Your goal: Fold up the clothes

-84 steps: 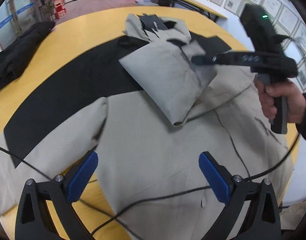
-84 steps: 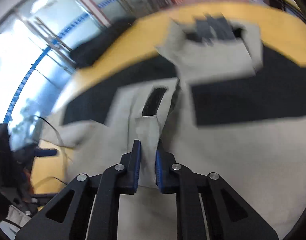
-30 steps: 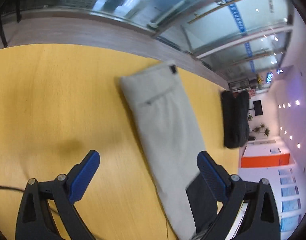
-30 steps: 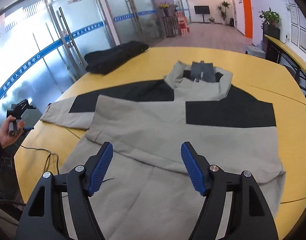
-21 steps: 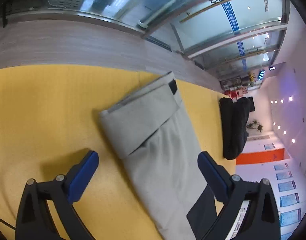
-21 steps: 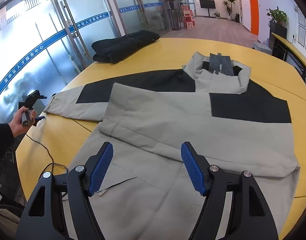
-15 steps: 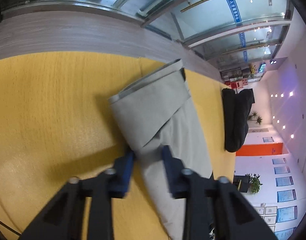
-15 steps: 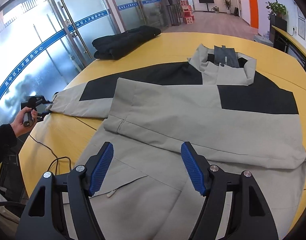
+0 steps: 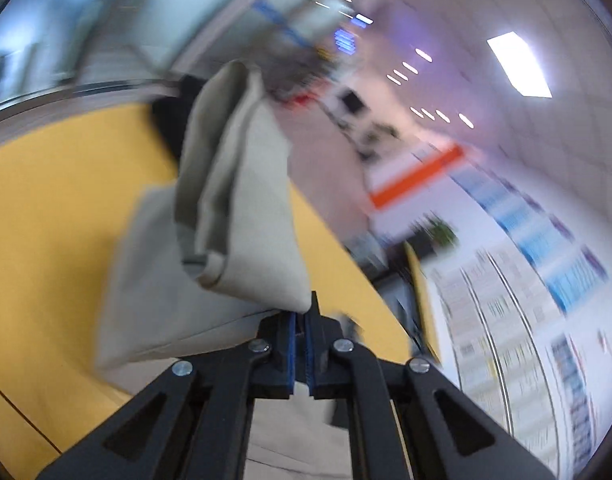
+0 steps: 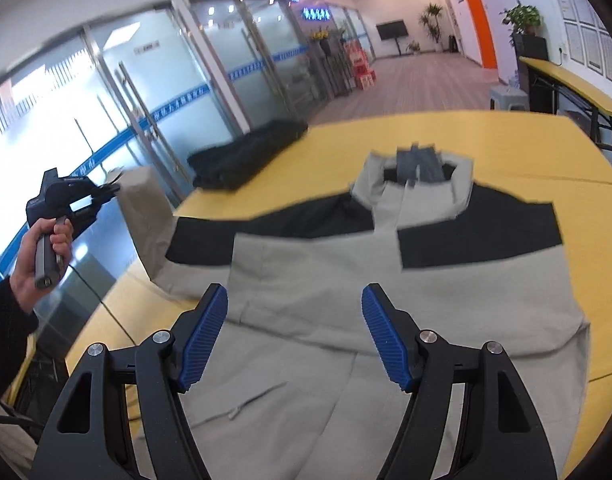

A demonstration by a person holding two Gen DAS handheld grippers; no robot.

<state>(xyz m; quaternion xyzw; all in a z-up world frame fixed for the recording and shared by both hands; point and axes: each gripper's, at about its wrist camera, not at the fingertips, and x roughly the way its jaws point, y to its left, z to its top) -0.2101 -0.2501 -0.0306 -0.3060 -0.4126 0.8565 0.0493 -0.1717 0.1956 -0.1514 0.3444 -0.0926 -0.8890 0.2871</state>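
**A:** What's nearest in the right wrist view?

**B:** The right gripper (image 10: 293,332), its blue pads spread wide with nothing between them, hanging over the lower front of the jacket (image 10: 426,296). The jacket lies flat on the yellow table (image 10: 506,140), beige with black shoulder panels and its collar at the far end. Its hem runs off the bottom of the view behind the gripper, so I can't make out where it ends.

**A:** And the left side?

**B:** The left gripper (image 9: 299,350) has its pads pressed nearly together, pinching the end of the sleeve (image 9: 241,184). The cloth rises from the tips in a bunched fold, lifted off the table. That view is heavily blurred: the room behind is streaks, and how much cloth sits between the pads is hard to say.

**A:** Does the other camera show it?

**B:** Yes. At the left edge, the left hand (image 10: 41,256) grips the handle, and the sleeve stands up from the shoulder toward the tips. The grip point itself is too small and smeared to read there.

**A:** Anything farther back?

**B:** A dark garment (image 10: 245,156) lies near the table's far left edge, well apart from the jacket.
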